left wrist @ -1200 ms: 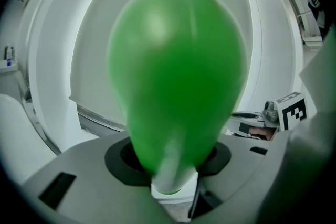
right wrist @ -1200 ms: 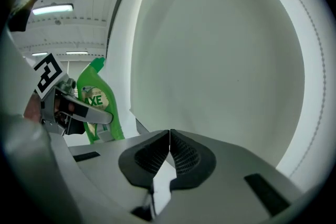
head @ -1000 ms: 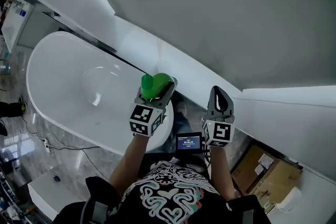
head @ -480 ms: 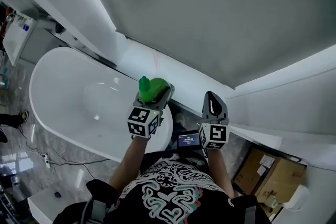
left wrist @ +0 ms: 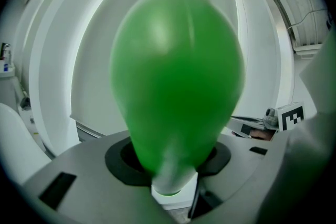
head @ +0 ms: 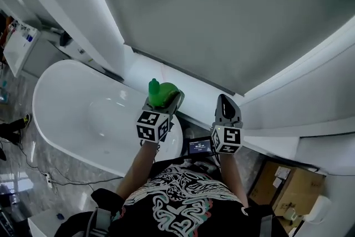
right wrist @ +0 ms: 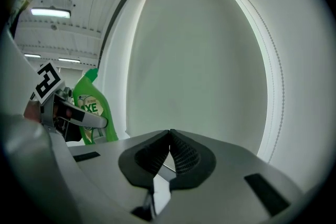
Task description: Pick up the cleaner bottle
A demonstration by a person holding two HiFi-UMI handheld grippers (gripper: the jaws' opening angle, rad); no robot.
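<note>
Holding the cleaner bottle point(head: 161, 91) off every surface is where I judge the task stands. The left gripper point(head: 165, 100) is clamped across the green body, just left of centre in the head view, above the near end of the bathtub point(head: 66, 100). In the left gripper view the bottle fills the middle of the frame between the jaws. The right gripper view shows it at centre left, upright, bent neck on top, one jaw crossing its label. The right gripper point(head: 226, 106), right of centre, has its jaws pressed together on nothing.

The pickup looks done to me, so next I would only need a steady squeeze and an upright bottle.

The opaque green plastic hides how full it is. The visible part of the tub basin shows bare white. The cardboard box point(head: 288, 191) at lower right looks open, contents too small to tell.
</note>
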